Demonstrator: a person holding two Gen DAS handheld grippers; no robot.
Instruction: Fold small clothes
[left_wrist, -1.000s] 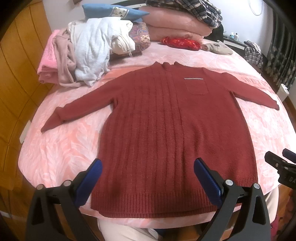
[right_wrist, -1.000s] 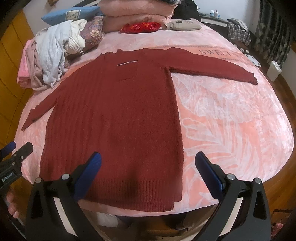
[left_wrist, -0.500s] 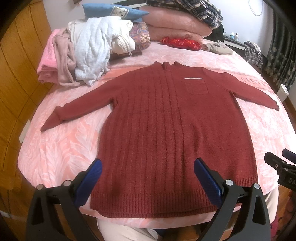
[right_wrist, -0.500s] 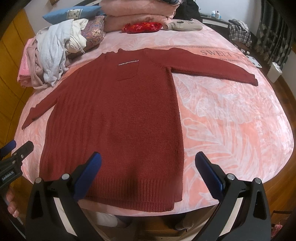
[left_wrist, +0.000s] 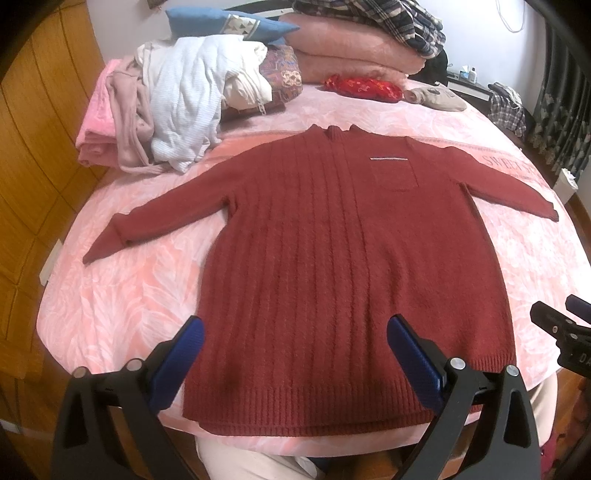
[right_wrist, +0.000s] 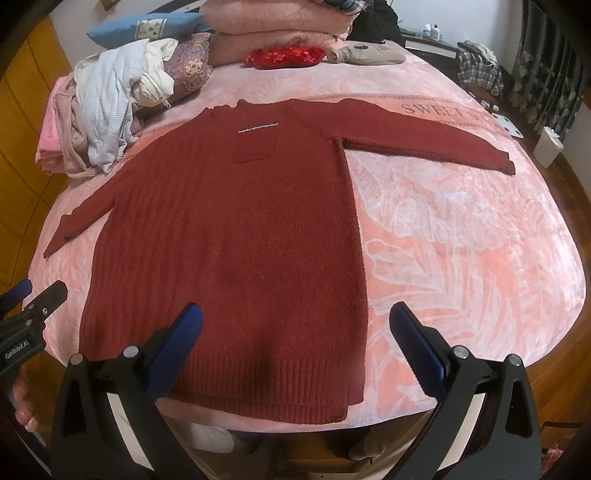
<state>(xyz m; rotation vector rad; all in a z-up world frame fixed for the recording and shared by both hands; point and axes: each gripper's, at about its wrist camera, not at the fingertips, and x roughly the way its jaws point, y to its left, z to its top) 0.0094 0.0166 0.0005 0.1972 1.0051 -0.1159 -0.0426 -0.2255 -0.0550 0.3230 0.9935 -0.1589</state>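
A dark red knit sweater (left_wrist: 332, 258) (right_wrist: 236, 236) lies flat and face up on the pink bed (left_wrist: 110, 295) (right_wrist: 461, 240), both sleeves spread out, its hem toward me at the near edge. A small chest pocket with a silver strip (left_wrist: 388, 159) (right_wrist: 258, 127) shows near the collar. My left gripper (left_wrist: 295, 354) hovers open above the hem with nothing between its blue-padded fingers. My right gripper (right_wrist: 295, 339) is open too, over the sweater's lower right corner, holding nothing. Each gripper shows at the edge of the other's view.
A heap of unfolded clothes (left_wrist: 177, 118) (right_wrist: 103, 110) sits at the back left of the bed. Pillows and folded pink blankets (left_wrist: 351, 55) (right_wrist: 277, 26) line the headboard, with a red item (left_wrist: 362, 86). Wooden panelling (left_wrist: 29, 147) stands left; a white bin (right_wrist: 550, 146) stands right.
Both views have drifted very slightly; the sweater lies as before and both grippers stay open.
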